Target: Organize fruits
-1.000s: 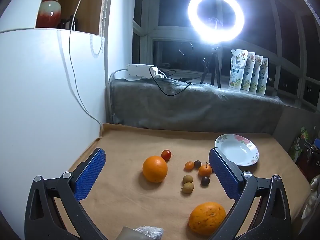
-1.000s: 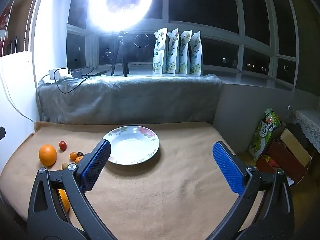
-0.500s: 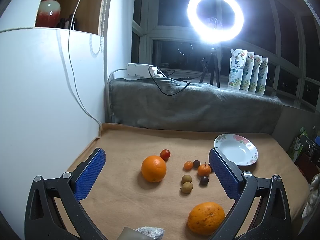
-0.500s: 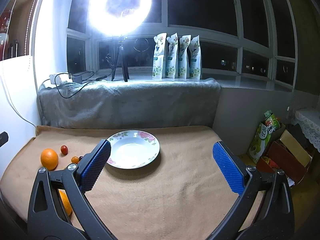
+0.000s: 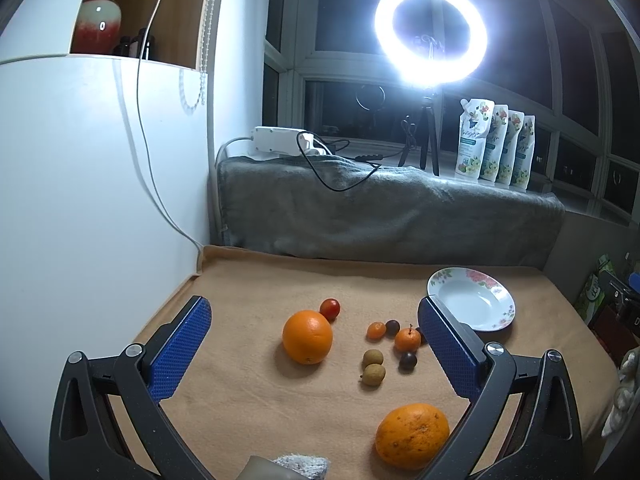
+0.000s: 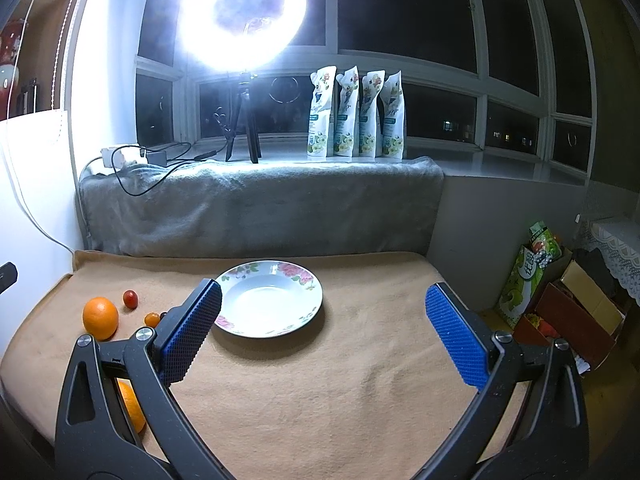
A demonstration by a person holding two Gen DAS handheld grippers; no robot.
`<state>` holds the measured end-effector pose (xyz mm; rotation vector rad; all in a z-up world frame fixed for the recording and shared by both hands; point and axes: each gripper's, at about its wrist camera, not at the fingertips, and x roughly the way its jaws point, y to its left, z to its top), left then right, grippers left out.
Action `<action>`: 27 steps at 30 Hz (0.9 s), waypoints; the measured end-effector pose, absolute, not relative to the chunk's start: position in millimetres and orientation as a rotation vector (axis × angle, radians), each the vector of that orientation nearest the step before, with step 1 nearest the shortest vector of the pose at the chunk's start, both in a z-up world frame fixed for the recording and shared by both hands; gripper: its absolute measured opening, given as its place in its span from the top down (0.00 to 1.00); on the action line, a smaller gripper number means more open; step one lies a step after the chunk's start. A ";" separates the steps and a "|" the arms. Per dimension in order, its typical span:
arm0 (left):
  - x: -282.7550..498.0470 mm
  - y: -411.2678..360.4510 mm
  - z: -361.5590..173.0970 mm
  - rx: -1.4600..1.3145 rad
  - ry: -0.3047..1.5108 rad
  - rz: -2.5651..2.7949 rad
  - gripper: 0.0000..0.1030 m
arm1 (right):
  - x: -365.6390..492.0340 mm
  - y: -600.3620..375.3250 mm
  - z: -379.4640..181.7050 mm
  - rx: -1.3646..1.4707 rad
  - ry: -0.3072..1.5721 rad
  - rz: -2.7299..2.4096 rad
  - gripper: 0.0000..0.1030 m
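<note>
A big orange (image 5: 307, 336) lies on the tan cloth with a red cherry tomato (image 5: 330, 308) just behind it. To its right sit several small fruits: a kumquat (image 5: 376, 330), a small tangerine (image 5: 407, 339), two dark grapes (image 5: 407, 360) and two brown longans (image 5: 373, 372). A second orange (image 5: 412, 435) lies nearest me. The white floral plate (image 5: 472, 304) (image 6: 269, 298) holds nothing. My left gripper (image 5: 314, 344) hangs open above the fruits. My right gripper (image 6: 324, 328) is open, with the plate just ahead of its left finger.
A grey blanket (image 6: 256, 204) covers the ledge behind the cloth, with a ring light (image 5: 430, 32), power strip (image 5: 280, 146) and several pouches (image 6: 356, 114). A white cabinet (image 5: 88, 200) walls the left side. Boxes and bags (image 6: 560, 292) stand past the right edge.
Both views have shifted slightly; the fruits and the plate sit a little lower and closer in the right wrist view. Both grippers stay open and nothing has been taken hold of.
</note>
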<state>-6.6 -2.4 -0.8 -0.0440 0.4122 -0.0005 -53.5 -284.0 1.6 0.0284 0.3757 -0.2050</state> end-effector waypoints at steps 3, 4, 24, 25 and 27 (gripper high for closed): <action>-6.7 -2.5 -0.9 -0.044 0.412 -0.001 0.00 | -53.6 -282.9 1.1 0.028 0.376 -0.206 0.00; -6.6 -2.4 -0.9 -0.045 0.412 -0.001 0.00 | -53.6 -282.8 1.2 0.027 0.377 -0.206 0.00; -5.6 0.4 -5.3 -0.049 0.422 -0.008 0.00 | -51.5 -279.4 -1.8 0.025 0.385 -0.201 0.00; -5.5 0.7 -5.9 -0.050 0.425 -0.012 0.00 | -51.1 -279.0 -2.3 0.026 0.387 -0.199 0.00; -4.6 1.1 -7.6 -0.055 0.433 -0.020 0.01 | -50.5 -278.7 -3.3 0.027 0.389 -0.197 0.00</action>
